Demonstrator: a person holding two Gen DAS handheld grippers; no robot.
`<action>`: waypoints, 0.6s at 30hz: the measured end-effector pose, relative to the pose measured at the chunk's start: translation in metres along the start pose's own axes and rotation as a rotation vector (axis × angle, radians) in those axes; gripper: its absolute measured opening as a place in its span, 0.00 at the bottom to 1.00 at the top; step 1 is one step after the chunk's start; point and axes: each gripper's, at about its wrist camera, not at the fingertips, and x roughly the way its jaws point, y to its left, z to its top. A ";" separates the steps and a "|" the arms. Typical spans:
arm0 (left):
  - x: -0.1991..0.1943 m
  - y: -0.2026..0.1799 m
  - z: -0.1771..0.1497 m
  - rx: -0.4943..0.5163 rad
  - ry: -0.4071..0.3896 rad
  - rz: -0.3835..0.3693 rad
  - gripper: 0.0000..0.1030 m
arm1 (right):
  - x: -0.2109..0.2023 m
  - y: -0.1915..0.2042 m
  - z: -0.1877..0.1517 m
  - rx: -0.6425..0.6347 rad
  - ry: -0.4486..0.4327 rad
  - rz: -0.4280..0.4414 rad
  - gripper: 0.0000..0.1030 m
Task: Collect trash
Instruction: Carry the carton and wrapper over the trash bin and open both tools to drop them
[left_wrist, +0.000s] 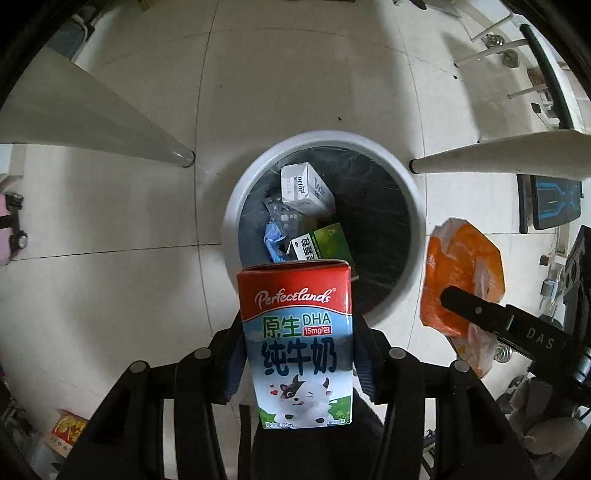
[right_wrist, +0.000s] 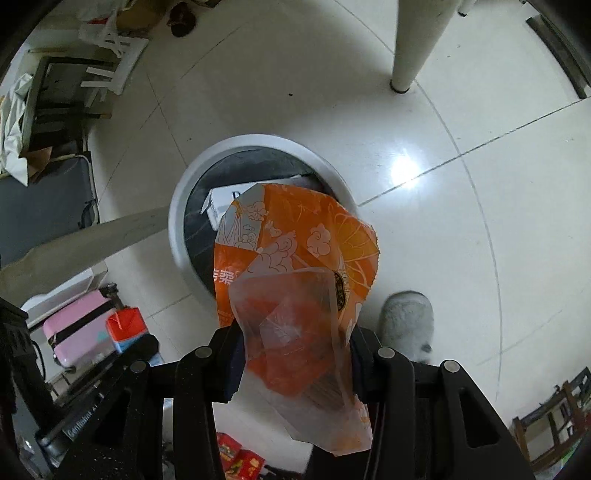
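My left gripper is shut on a red, white and blue milk carton and holds it upright above the near rim of a round white trash bin with a black liner. A white box, a green box and crumpled blue plastic lie in the bin. My right gripper is shut on an orange plastic snack wrapper, held over the near edge of the bin. The wrapper and a right finger also show in the left wrist view; the carton shows in the right wrist view.
White table legs stand left and right of the bin on the pale tiled floor. A pink suitcase, a grey furry slipper, red packets and stacked clutter lie around.
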 end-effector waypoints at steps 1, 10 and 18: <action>0.004 0.004 0.002 -0.009 0.000 -0.005 0.47 | 0.005 0.005 0.005 -0.003 -0.005 0.000 0.50; -0.012 0.032 -0.006 -0.122 -0.030 -0.028 0.85 | 0.006 0.022 0.017 -0.045 -0.041 0.012 0.95; -0.061 0.027 -0.035 -0.095 -0.118 0.097 0.93 | -0.057 0.049 -0.019 -0.203 -0.145 -0.173 0.97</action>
